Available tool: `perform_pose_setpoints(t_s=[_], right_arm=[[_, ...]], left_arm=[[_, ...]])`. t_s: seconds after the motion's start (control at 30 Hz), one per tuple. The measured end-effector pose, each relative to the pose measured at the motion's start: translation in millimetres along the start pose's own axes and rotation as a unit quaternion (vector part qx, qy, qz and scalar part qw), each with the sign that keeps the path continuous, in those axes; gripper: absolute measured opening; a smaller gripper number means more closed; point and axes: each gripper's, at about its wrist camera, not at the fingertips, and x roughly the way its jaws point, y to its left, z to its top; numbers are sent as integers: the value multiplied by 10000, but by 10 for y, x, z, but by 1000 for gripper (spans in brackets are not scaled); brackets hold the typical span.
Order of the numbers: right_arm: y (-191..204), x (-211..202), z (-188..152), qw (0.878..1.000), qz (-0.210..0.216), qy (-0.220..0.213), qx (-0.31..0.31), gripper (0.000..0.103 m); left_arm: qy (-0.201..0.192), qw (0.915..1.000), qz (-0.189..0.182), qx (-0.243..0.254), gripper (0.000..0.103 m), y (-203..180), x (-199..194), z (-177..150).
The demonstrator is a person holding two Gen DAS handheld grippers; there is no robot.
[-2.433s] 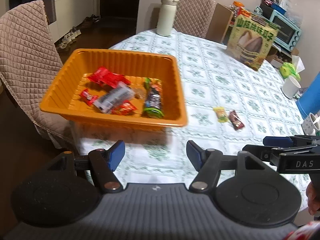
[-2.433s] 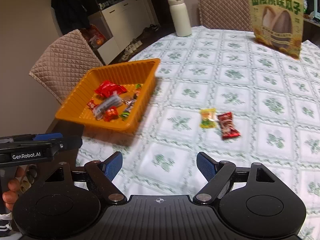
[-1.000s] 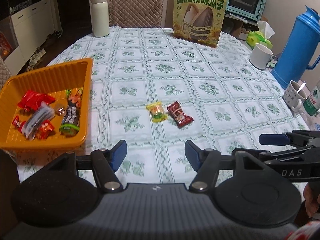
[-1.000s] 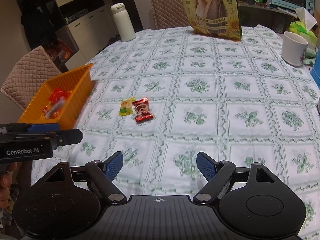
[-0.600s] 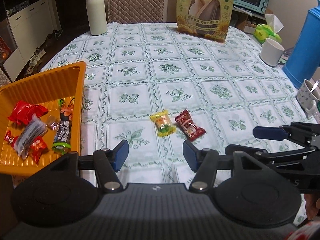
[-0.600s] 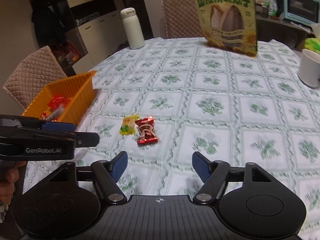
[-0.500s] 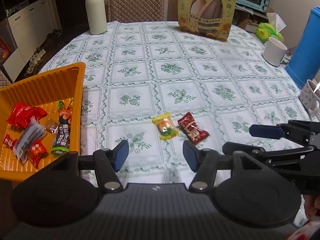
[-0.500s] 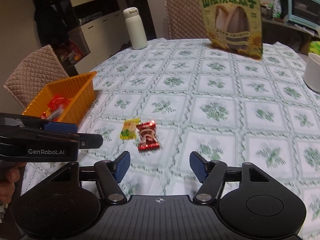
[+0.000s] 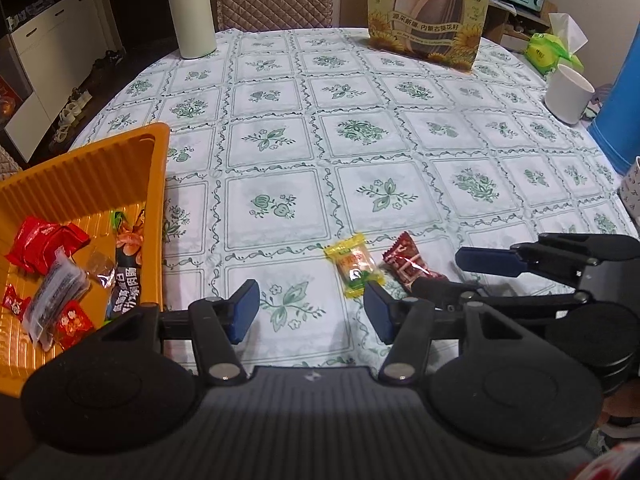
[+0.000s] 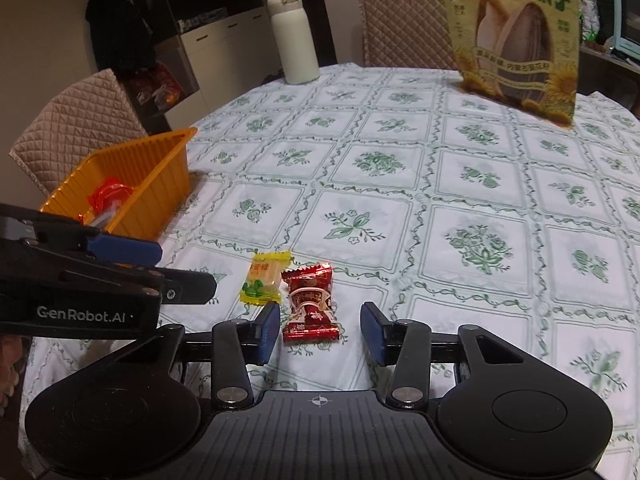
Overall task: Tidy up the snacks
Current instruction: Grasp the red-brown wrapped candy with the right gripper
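Table (image 9: 360,128) in the left wrist view carries a yellow candy (image 9: 354,266) just ahead of the left gripper (image 9: 310,310), whose jaws have been narrowing and hold nothing; orange tray (image 9: 92,176) sits left. In the right wrist view, right gripper (image 10: 318,332) jaws, closing, flank the red candy (image 10: 310,300) without touching.

The left black two-finger gripper with blue pads (image 9: 310,311) tilts downward, jaws parted, narrowing slightly; the right black blue-padded gripper (image 10: 319,329) beside it has been closing, jaws empty
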Motion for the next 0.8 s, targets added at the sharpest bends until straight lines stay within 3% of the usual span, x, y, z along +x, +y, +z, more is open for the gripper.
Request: perform_pose_setpoints(t_s=[0.27,0.43,0.5,0.8], right_arm=[[39,164,28,9997,-50,37,-246,43],[56,218,43,9982,-129,59,-585,32],[24,220,52,9983,-193,60,-551,27],[-234,101,43,9989,-467,16,-102,27]], left_arm=[[3,10000,29,75,55,27,60,54],[21,9999,-12,137,55,-12,113,73],[24,9999,-41,165,55,-41,136,81],[18,9994,-207,281,49,-205,305,131]])
